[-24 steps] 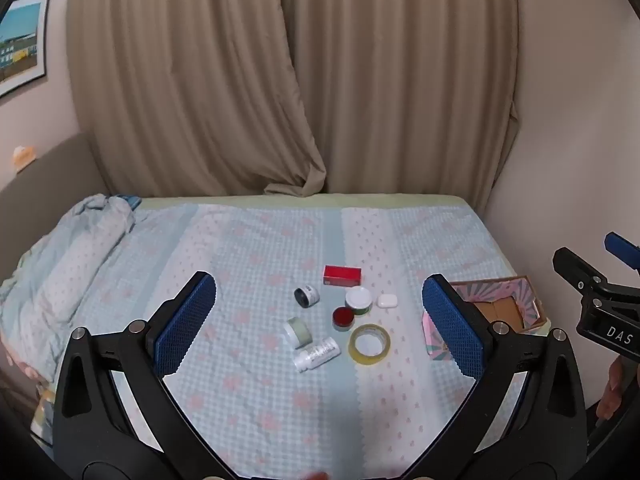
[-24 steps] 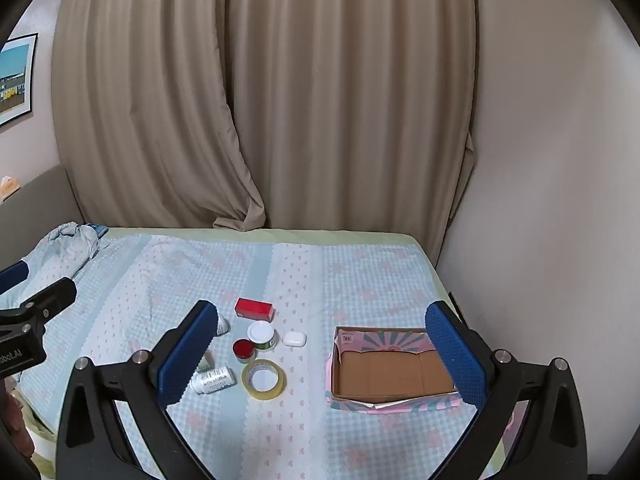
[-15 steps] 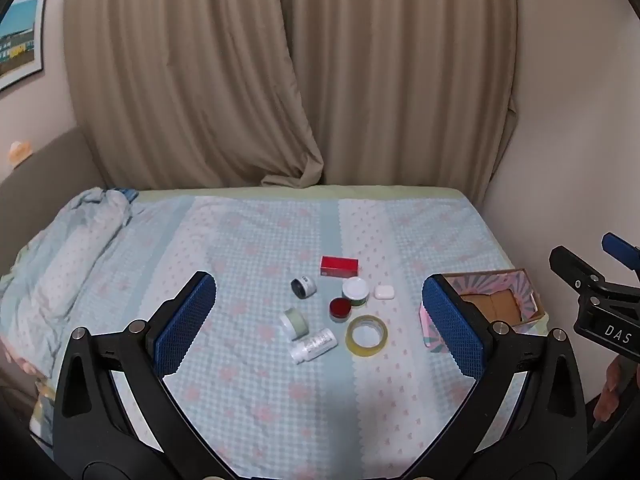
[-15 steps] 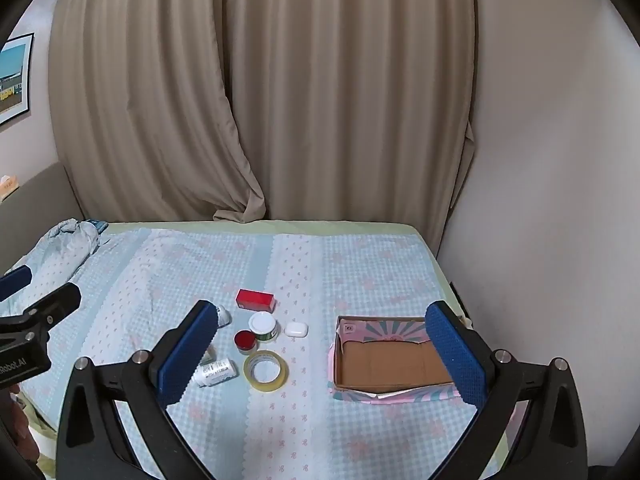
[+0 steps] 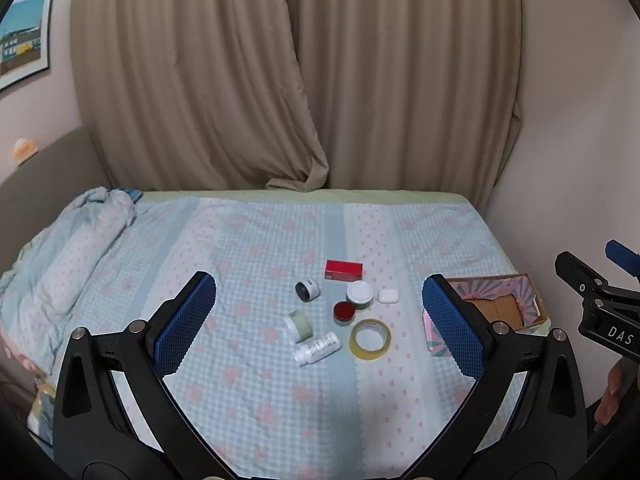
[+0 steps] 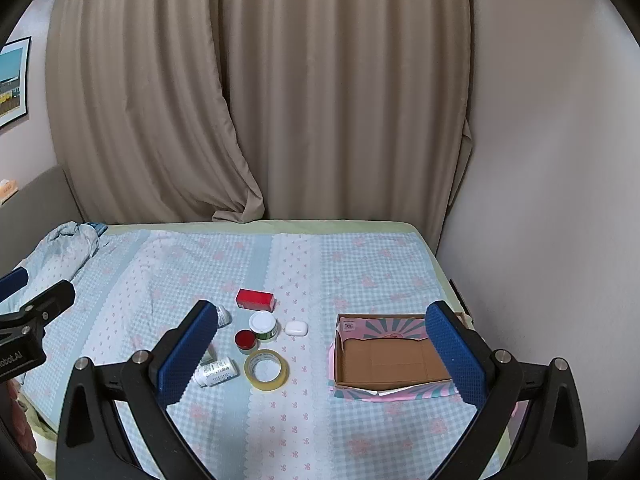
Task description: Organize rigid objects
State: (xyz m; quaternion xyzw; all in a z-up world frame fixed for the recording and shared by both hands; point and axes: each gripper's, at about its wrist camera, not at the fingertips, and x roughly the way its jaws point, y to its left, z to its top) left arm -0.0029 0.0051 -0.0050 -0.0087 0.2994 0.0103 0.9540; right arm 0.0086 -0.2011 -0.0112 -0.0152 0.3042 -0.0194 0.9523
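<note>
Small items lie clustered on the bed: a red box (image 5: 343, 269) (image 6: 255, 299), a white-lidded jar (image 5: 359, 293) (image 6: 263, 324), a red-lidded jar (image 5: 344, 313) (image 6: 245, 340), a white case (image 5: 388, 296) (image 6: 296, 327), a tape roll (image 5: 370, 338) (image 6: 267, 369), a white bottle lying down (image 5: 317, 348) (image 6: 214, 372), a pale green jar (image 5: 298, 324) and a dark-lidded jar (image 5: 307, 290). An open cardboard box (image 6: 390, 358) (image 5: 502, 306) sits to their right. My left gripper (image 5: 318, 326) and right gripper (image 6: 320, 354) are both open, empty, held above the bed's near side.
The bed has a light blue patterned sheet (image 6: 360, 268). A bunched blanket (image 5: 68, 256) lies at the left. Beige curtains (image 5: 300, 80) hang behind. A wall (image 6: 552, 200) borders the bed's right side.
Both views have shifted slightly; the items sit a little farther up and smaller in the frames. Nothing on the bed has moved. Both grippers stay open.
</note>
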